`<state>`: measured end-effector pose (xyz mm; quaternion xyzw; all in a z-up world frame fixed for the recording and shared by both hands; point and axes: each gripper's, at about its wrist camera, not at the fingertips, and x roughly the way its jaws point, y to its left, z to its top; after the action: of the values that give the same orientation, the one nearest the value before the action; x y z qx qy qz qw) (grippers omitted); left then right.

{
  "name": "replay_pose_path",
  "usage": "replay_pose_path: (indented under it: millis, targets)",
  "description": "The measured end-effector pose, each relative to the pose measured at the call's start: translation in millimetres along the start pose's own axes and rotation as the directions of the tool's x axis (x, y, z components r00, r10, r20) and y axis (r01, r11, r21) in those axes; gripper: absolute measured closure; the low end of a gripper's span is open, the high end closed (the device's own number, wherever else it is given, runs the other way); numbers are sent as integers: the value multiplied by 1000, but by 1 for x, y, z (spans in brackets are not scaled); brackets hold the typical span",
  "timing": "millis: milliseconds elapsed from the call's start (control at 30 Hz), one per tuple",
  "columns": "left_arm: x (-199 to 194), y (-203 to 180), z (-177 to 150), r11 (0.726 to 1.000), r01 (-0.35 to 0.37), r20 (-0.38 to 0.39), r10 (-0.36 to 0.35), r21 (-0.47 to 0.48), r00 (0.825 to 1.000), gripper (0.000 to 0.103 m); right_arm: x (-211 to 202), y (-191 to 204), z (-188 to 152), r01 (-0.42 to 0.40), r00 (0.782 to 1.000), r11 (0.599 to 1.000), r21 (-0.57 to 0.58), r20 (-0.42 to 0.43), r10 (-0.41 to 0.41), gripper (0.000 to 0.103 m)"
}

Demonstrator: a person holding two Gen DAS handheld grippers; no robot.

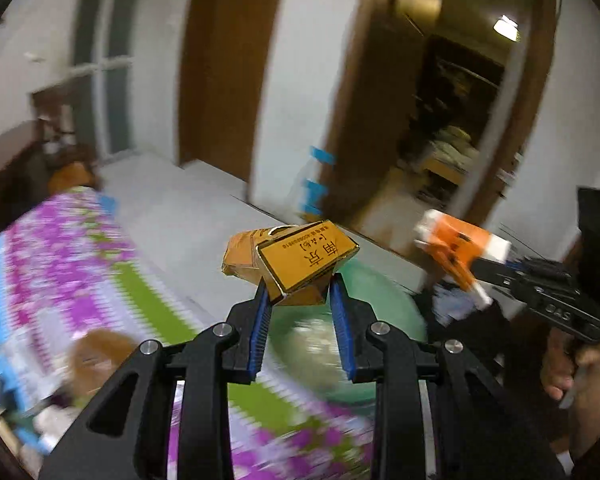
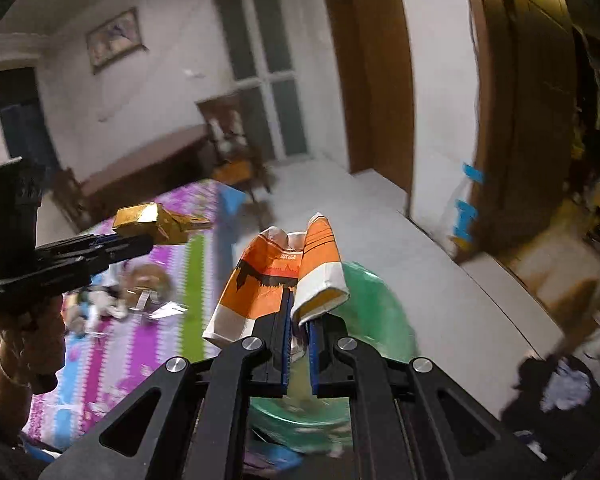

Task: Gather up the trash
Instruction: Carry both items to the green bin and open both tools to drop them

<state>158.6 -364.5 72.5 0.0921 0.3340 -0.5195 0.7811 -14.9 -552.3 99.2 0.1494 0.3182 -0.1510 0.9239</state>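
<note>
The left gripper (image 1: 300,292) has its jaws clamped on a crushed gold pack (image 1: 296,256), held by its lower end so most of it juts clear. The right gripper (image 2: 298,312) has its jaws pressed tight on a flattened orange-and-white carton (image 2: 276,288), pinched at a fold. Both pieces hang above a green bin (image 2: 372,292), which sits just off the edge of the flowered counter (image 1: 60,260), likely so the 2 can drop straight in.
</note>
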Motion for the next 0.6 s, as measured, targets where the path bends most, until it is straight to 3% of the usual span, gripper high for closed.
replay_pose_path:
  millis: [133,267,433,600]
  targets:
    - [46,-20,10,997,80,-99,-78,19,992,75,17,-18,13,31,995,1000,3,-94,-31,95]
    - [86,-12,10,987,151,-209,-160,-57,965,75,44,-22,24,51,979,999,-6,-198,-51,95]
    - [105,-3,1,981,147,-245,-174,-124,954,75,81,-17,23,98,953,993,-59,-282,-110,95]
    - [113,5,-2,977,130,-251,-171,-172,953,74,102,-7,14,91,947,994,-66,-302,-106,95]
